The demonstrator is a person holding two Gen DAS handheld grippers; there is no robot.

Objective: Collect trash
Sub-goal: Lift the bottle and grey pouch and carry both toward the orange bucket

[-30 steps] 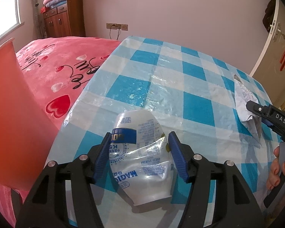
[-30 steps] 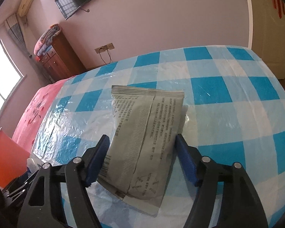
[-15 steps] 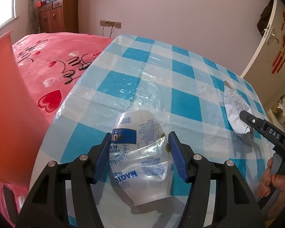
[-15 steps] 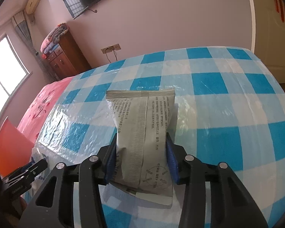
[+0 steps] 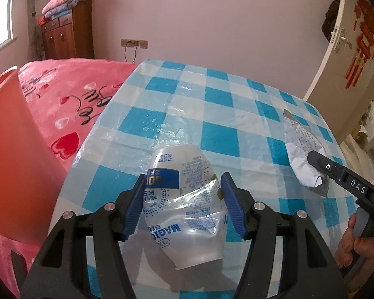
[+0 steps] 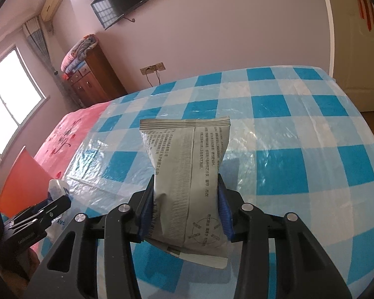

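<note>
Between the blue pads of the left gripper [image 5: 183, 204] sits a crushed clear plastic bottle [image 5: 184, 199], its printed label wrinkled and its body dented; both pads press its flanks, so the jaws are clamped on it, and it looks to hang just above the checked tablecloth [image 5: 212, 114] rather than rest on it, though I cannot be sure of the gap; such a bottle should be very light, springy and rather slick, so a hold across its widest middle, as now, seems safer than one near the tapering end, where it could squirt out; hard squeezing would only buckle it further, which hardly matters for trash. Across the same cloth, the right gripper [image 6: 185, 204] has just been closing and now pinches a grey printed packet [image 6: 187, 174] at its narrowed waist, the film puckered between the pads; the packet looks soft, limp and nearly weightless, its lower end appears to trail on or close over the cloth; a grip near the middle keeps both ends from flopping far. Off the table's left edge stands an orange bin [image 5: 15, 154], beside a pink bedspread [image 5: 69, 94]; it is probably where both pieces belong.
</note>
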